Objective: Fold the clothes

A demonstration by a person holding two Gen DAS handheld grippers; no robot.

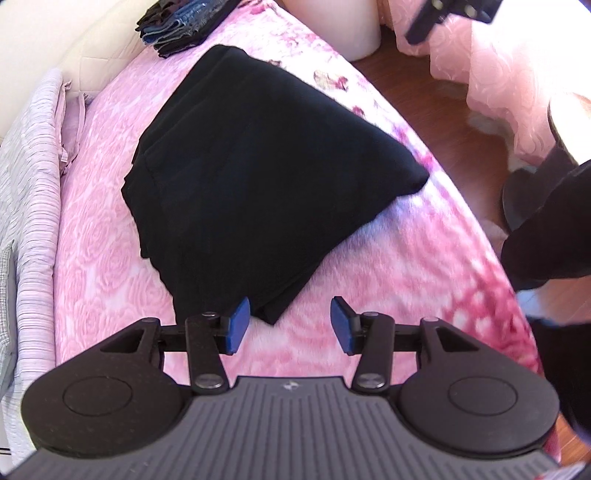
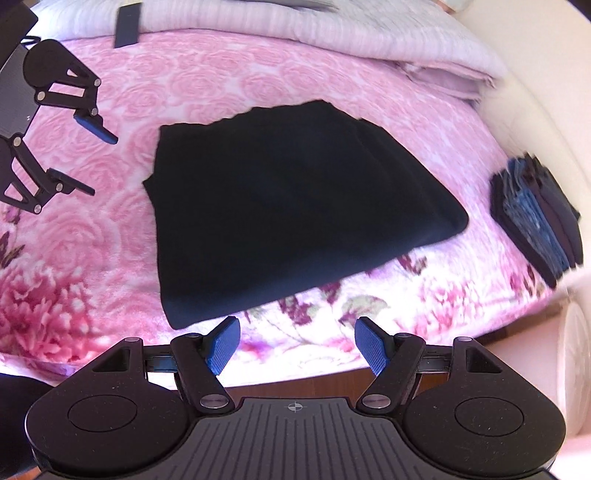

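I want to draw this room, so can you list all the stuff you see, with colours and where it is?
Folded black garment: one, black, middle of the bed.
Stack of folded dark blue and black clothes: one, near the bed's far corner.
Pink rose-patterned blanket: one, covers the bed.
Pale lilac striped quilt: one, along the bed's edge.
Brown wooden floor: beside the bed.
Left gripper: black, blue fingers, open, empty.
Right gripper: same, open, empty.

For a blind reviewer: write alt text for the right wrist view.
A folded black garment lies flat on a pink rose-print blanket. The right gripper hovers open at its near edge; the left gripper, also open, hangs beside it. A stack of folded clothes sits apart.
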